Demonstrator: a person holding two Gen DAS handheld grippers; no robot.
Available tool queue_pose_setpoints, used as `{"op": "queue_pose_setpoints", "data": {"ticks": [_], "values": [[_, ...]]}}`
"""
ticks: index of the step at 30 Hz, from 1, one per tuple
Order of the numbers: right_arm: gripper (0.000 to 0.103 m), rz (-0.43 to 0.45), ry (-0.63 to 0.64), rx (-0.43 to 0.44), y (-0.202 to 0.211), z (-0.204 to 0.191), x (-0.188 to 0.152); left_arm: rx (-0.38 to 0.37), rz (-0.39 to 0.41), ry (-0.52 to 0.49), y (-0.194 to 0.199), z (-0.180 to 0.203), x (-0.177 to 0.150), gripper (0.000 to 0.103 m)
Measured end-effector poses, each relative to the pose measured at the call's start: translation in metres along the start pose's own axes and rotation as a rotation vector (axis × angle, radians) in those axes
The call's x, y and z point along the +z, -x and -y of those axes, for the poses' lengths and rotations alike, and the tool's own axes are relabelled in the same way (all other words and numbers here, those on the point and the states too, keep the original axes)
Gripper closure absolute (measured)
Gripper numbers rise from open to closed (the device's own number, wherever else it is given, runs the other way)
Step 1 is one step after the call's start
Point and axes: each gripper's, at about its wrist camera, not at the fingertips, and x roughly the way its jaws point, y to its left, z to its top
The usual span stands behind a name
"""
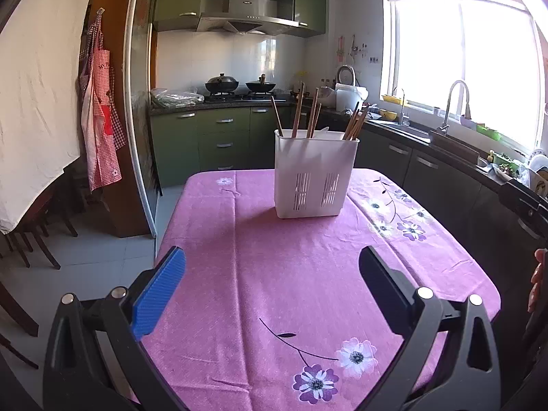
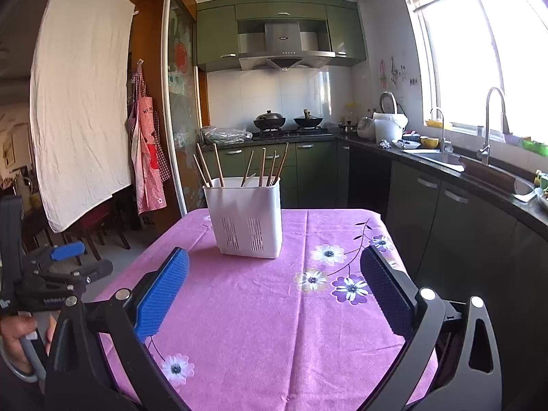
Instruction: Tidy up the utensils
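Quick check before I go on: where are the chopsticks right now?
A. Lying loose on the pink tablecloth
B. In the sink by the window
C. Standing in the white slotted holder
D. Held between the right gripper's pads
C: the chopsticks stand upright in the white holder on the tablecloth, and nothing sits between the open pads of the right gripper.

The bench wears a pink cloth (image 1: 274,274) with a soft, faintly ribbed sheen and printed flowers. On it, towards twelve o'clock, stands a white utensil holder (image 1: 313,174) of smooth matt plastic with slotted walls, holding wooden chopsticks (image 1: 298,111) of a dull brown finish. The left tool (image 1: 272,284) and the right tool (image 2: 274,289) are matt black plastic with bright metal rivets; their pads (image 2: 161,294) look like textured blue rubber. At ten o'clock hangs creased white cloth (image 2: 82,102).
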Motion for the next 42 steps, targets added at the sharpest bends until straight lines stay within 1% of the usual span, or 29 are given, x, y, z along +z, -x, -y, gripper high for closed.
{"op": "queue_pose_setpoints", "data": {"ticks": [4, 9, 15, 42], "values": [[0.005, 0.01, 0.017, -0.015, 0.009, -0.004, -0.001, 0.012, 0.007, 0.006, 0.011, -0.001, -0.002, 0.007], [0.005, -0.008, 0.008, -0.011, 0.011, -0.004, -0.006, 0.03, 0.015, 0.004, 0.021, -0.002, -0.003, 0.007], [0.005, -0.01, 0.008, -0.01, 0.013, -0.005, -0.006, 0.032, 0.024, -0.001, 0.027, 0.0, -0.002, 0.007], [0.005, -0.014, 0.006, -0.005, 0.012, -0.005, -0.001, 0.034, 0.024, -0.005, 0.029, -0.002, -0.001, 0.007]]}}
